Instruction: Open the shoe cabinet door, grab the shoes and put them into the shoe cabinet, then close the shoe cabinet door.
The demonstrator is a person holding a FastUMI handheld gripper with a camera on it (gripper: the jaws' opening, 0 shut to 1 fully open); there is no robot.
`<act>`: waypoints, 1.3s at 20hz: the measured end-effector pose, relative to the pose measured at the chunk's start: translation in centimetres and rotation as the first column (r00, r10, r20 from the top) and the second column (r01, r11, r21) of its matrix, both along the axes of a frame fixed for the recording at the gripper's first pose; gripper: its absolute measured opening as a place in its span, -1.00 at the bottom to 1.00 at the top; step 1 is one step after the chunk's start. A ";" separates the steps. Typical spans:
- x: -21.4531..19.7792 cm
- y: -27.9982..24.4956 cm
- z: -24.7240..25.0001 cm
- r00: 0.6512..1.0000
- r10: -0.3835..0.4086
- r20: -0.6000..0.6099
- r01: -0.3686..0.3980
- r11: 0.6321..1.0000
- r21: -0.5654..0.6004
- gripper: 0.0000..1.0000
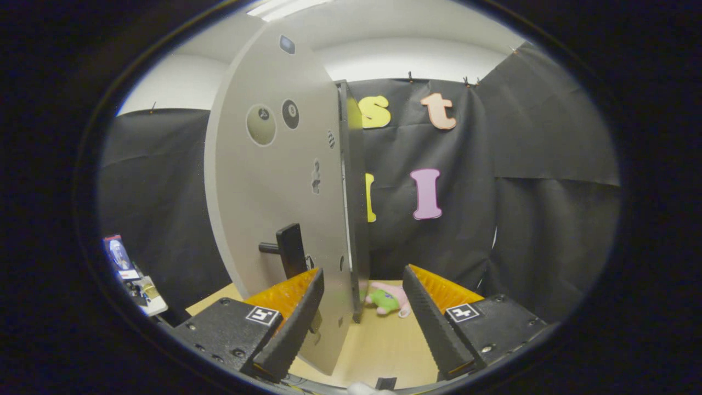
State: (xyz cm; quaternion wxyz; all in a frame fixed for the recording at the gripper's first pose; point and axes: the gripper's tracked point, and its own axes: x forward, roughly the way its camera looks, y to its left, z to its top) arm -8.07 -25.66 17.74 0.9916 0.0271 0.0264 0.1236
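Door: shoe cabinet door point(274, 181) stands swung open, seen almost edge-on, its free edge just ahead of the left finger; a stiff, flat grey panel that I judge light enough to swing on its hinges with a gentle push, but too broad and smooth to pinch across the face.
Handle: black door handle point(288, 251) sticks out of the panel low down, just above the left finger; rigid and narrow, it looks like the proper place to take hold for closing.
Shoes: a pink and green soft slipper point(388, 299) lies on the desk point(373, 345) beyond the fingers, close by the door's lower edge; plush-looking, so likely light, squashy and not slippery, best pinched across the upper or heel rim. Whether a second one lies behind it I cannot tell.
Jaws: gripper point(362, 323) released and spread wide, holding nothing; the left finger sits very near or against the door's edge, contact unclear, while the right finger is free.
Clutter: small items point(131, 277) on a ledge far off to the left.
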 end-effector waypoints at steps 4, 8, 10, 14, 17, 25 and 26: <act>-1.3 2.3 -0.2 0.999 -0.041 -0.016 0.041 0.999 -0.008 0.92; -2.1 5.3 -0.2 0.997 -0.069 -0.024 0.070 0.998 0.004 0.92; -2.1 7.7 -0.3 0.997 -0.073 -0.026 0.073 0.997 0.004 0.92; -2.1 12.9 -0.3 0.997 -0.076 -0.019 0.076 0.997 0.001 0.92; -1.4 16.8 -0.1 0.998 -0.060 -0.005 0.060 0.998 -0.008 0.92; 2.0 28.9 -0.6 0.996 0.088 -0.006 -0.088 0.996 -0.007 0.97; 2.0 29.9 -0.4 0.995 0.098 -0.002 -0.098 0.995 -0.012 0.98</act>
